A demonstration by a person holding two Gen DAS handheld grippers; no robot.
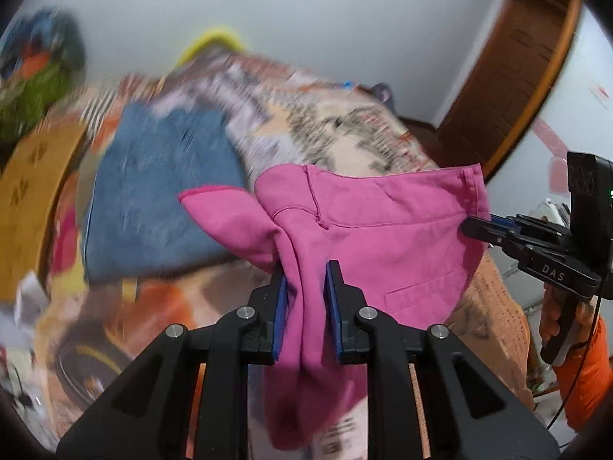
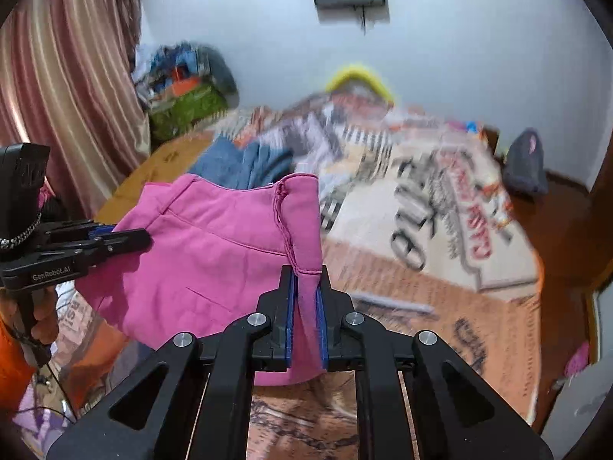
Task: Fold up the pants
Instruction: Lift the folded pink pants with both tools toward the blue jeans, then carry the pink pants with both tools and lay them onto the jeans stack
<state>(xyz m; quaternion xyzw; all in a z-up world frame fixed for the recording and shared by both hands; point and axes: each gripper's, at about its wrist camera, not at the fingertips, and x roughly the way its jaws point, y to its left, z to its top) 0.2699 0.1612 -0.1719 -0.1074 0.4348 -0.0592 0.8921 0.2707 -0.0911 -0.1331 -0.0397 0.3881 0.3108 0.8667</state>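
The pink pants point(image 1: 375, 230) hang in the air above a bed, stretched between both grippers. My left gripper point(image 1: 306, 280) is shut on a bunched fold of the pink fabric at one end. My right gripper point(image 2: 306, 283) is shut on the other end, by a seam; it also shows in the left wrist view point(image 1: 479, 226) at the cloth's right edge. The left gripper shows in the right wrist view point(image 2: 130, 237) at the cloth's left edge. The pants point(image 2: 214, 253) sag between them.
Below lies a patterned bedspread point(image 2: 421, 230) with folded blue jeans point(image 1: 161, 191) on it. A yellow-brown cloth point(image 1: 34, 199) lies at the left. A clothes pile point(image 2: 184, 88) stands by pink curtains point(image 2: 65, 96). A wooden door point(image 1: 513, 76) is at the right.
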